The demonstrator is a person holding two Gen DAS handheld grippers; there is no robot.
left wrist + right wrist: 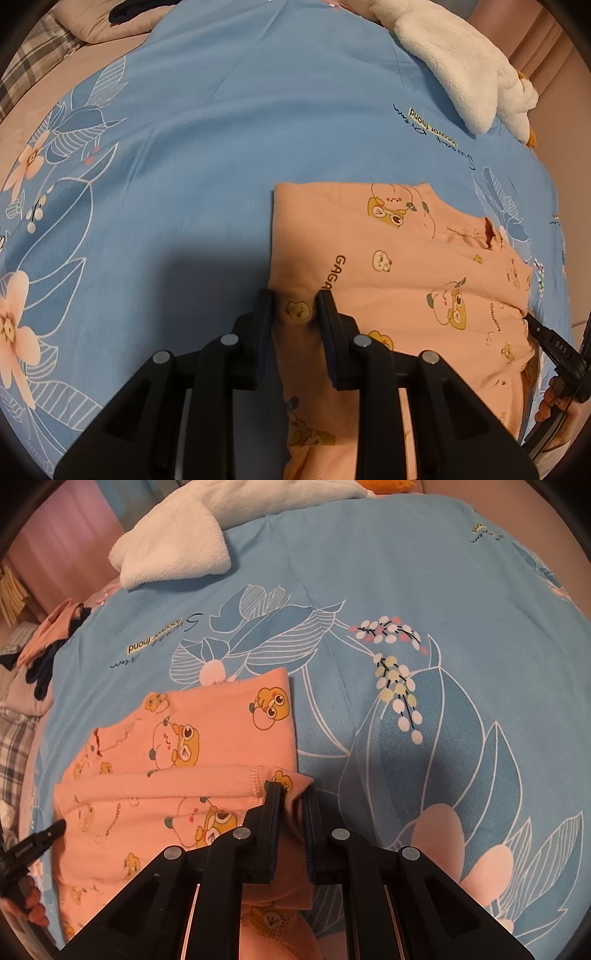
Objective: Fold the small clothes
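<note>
A small pink shirt (399,266) printed with yellow cartoon animals is lying on a blue bedspread (221,155), toward the near edge of the bed. The knit cloth is looking soft and matte, with a ribbed stitched hem showing in the right wrist view and short dark lettering scattered between the prints. The shirt is sitting partly folded, its far edge straight and square, a small frilled collar showing near the middle.

The left gripper (294,308) is sitting at the shirt's left edge with its two black fingers spread a little; a fold of pink cloth is lying between them, but whether they are squeezing it I cannot tell. The right gripper (293,797) is sitting at the shirt's right edge, its flat black fingers drawn close and pinching a bunched corner of the shirt (177,768) by the hem.

The bedspread (406,590) is looking smooth and slightly sheened, patterned with outlined leaves, pale pink flowers and small berry sprays. A white fluffy towel (461,74) is lying folded at the far side, thick and plush. No containers are showing in either view.
</note>
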